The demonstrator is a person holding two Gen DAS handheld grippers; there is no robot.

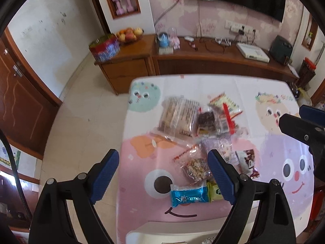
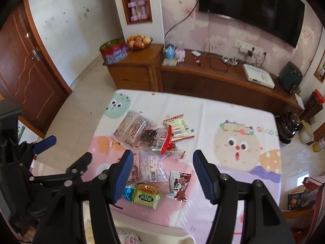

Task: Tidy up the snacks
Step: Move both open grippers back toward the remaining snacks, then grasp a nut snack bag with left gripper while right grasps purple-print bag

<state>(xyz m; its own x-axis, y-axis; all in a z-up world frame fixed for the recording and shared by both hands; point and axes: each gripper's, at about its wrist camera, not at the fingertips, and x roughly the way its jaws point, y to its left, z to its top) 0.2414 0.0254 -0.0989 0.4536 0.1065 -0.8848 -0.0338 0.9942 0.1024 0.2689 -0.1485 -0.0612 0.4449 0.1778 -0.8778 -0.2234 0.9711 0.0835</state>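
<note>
A pile of snacks lies on the cartoon-print tablecloth (image 1: 182, 85). It includes a blue wrapped bar (image 1: 189, 196), a green packet (image 2: 147, 198), a brown packet (image 2: 179, 185), a clear bag with a barcode (image 2: 153, 165), a large clear biscuit pack (image 2: 132, 129) and a red clip (image 2: 167, 140). My left gripper (image 1: 163, 174) hangs open above the near left of the pile and holds nothing. It also shows at the left of the right wrist view, the left gripper (image 2: 67, 150) off the table's left edge. My right gripper (image 2: 163, 174) is open above the near packets, empty.
A white container rim (image 2: 162, 238) sits at the table's near edge. Beyond the table stands a wooden sideboard (image 2: 203, 81) with a fruit bowl (image 2: 139, 40). A black appliance (image 2: 288, 126) stands off the right side. Tiled floor (image 1: 81, 122) lies to the left.
</note>
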